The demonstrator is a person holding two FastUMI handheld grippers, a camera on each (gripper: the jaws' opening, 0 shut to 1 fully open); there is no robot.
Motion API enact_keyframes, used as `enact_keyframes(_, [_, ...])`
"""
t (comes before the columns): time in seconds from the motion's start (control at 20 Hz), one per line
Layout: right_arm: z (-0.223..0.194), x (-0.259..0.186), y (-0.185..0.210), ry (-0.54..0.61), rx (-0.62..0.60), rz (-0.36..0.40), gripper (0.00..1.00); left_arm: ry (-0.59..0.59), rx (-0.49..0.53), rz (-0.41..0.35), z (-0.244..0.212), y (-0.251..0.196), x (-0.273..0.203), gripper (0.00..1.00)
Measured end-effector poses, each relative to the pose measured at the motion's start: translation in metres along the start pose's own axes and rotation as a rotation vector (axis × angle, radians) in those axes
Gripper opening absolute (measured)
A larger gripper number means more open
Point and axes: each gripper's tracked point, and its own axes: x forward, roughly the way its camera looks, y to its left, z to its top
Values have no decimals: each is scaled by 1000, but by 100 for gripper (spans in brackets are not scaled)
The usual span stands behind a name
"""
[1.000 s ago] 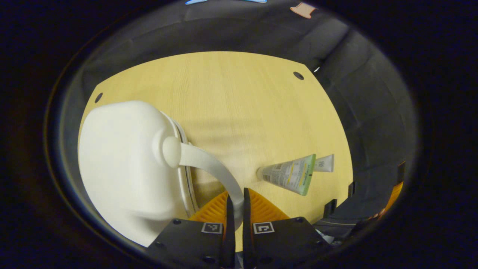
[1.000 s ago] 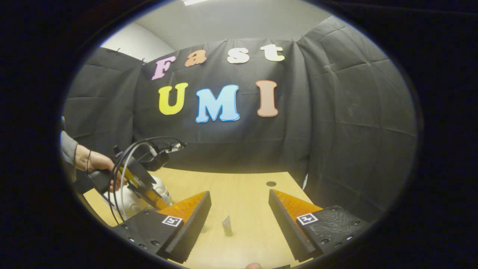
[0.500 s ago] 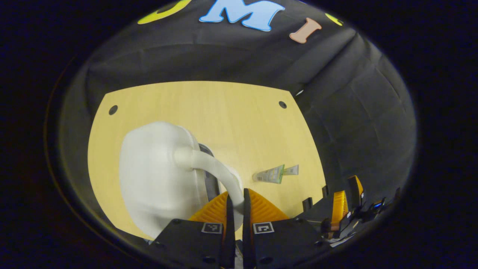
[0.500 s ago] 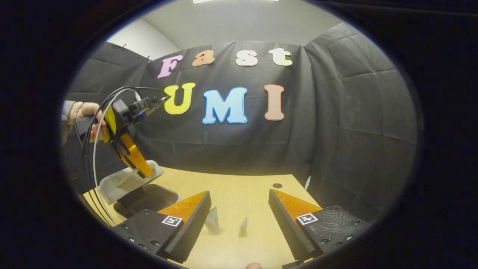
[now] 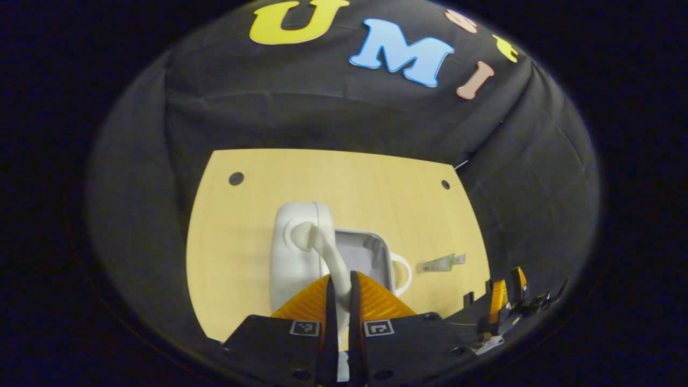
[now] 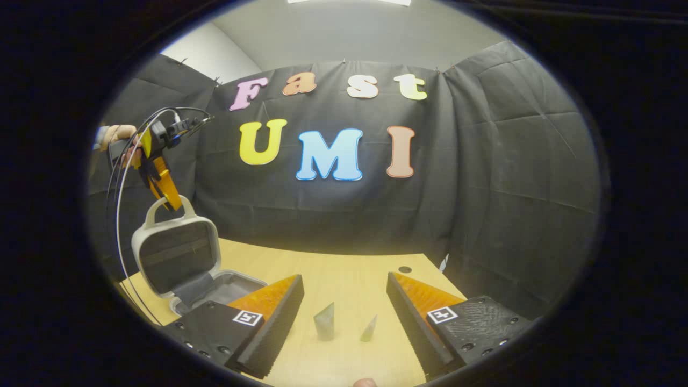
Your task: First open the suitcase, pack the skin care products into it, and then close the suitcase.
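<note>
The left tongs are pinched tight on the white handle of the suitcase lid, holding that lid up near vertical over the lower shell. In the right gripper view the same tongs hang high at the left, a hand behind them, with the lid's dark lining facing the room. The right tongs stand wide apart and hold nothing, low over the worktop.

The suitcase lies open at the left of the worktop. Two skin care tubes rest on the bare wood between the right tongs' fingers, just beside each other and well apart from the case — not in it.

Risks, as I judge them: the handle is thin and rounded, so a slack pinch could let the lid drop shut. Pulling the lid further back may tip or drag the light case. The tubes are small and slick — a closing grip could squirt one sideways.
</note>
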Motion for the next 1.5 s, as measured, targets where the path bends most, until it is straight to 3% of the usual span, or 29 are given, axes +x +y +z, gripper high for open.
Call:
enact_keyframes(0.25, [5,5,22,22,45,-8,94,-36,122,270,12,154,16,15])
enact_keyframes(0.45, [5,6,25,39,44,-42,95,44,98,373,-13,246,53,15])
enact_keyframes(0.8, [-1,12,23,88,0,-93,95,149,-25,373,-68,331,123,15])
enact_keyframes(1.25, [2,21,28,101,18,-106,94,198,-79,377,-99,367,163,16])
enact_keyframes(1.45, [3,21,23,101,21,-112,94,176,-47,408,-103,371,166,23])
enact_keyframes(1.5, [2,19,21,102,23,-113,94,150,-42,398,-101,367,166,34])
